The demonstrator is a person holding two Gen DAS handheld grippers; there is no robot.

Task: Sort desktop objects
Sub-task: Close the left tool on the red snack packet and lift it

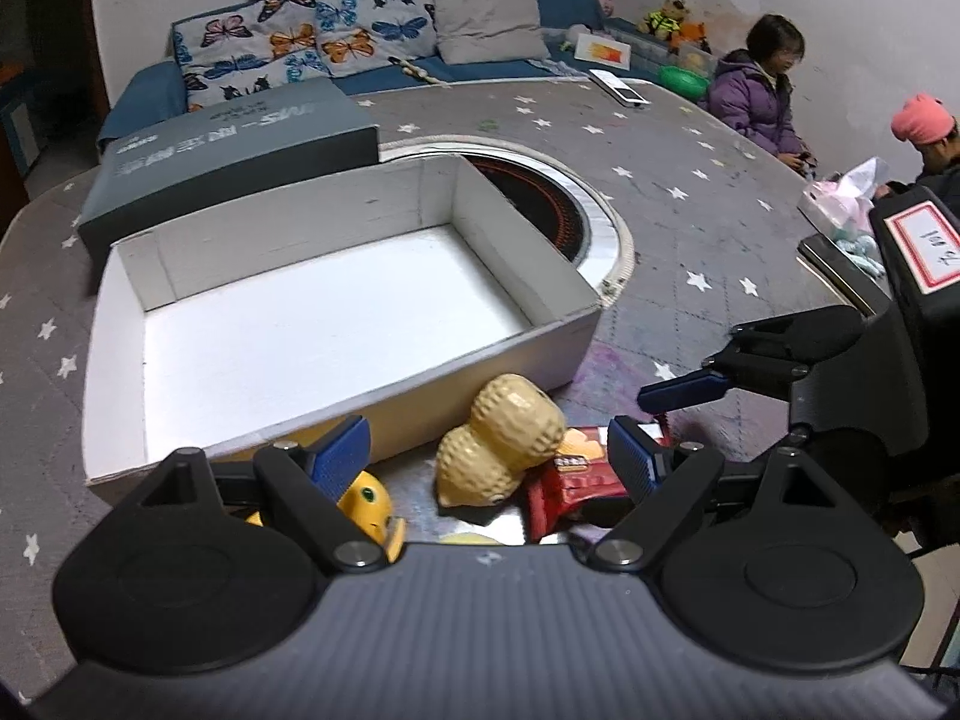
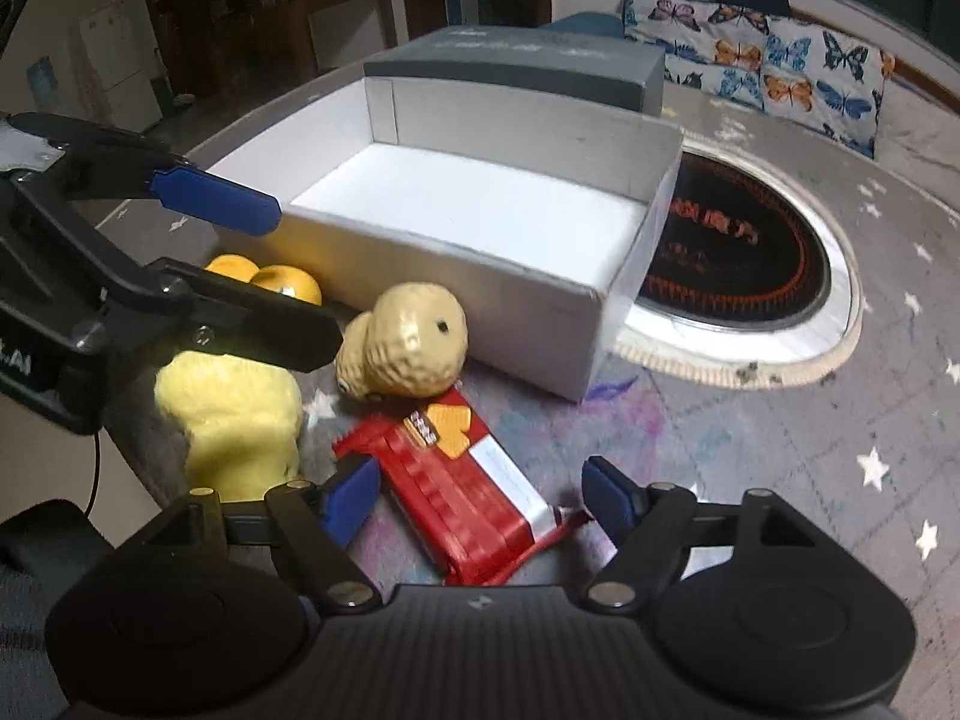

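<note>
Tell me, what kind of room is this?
Probably a living room at home. There is a sofa with butterfly cushions, stuffed toys on a ledge, and a big table with a starry cloth where people sit.

Both wrist views look down, close — sharing white box [image 1: 336,324].

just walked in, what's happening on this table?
A person is working two handheld grippers over a star-patterned table, sorting small items. Both are open and hold nothing. The right gripper sits around the red snack packet, jaws either side but not closed. The left gripper hovers by the peanut-shaped toy, which leans on the packet. A yellow toy and a pale yellow lump lie nearby. The white box behind them is empty.
</note>
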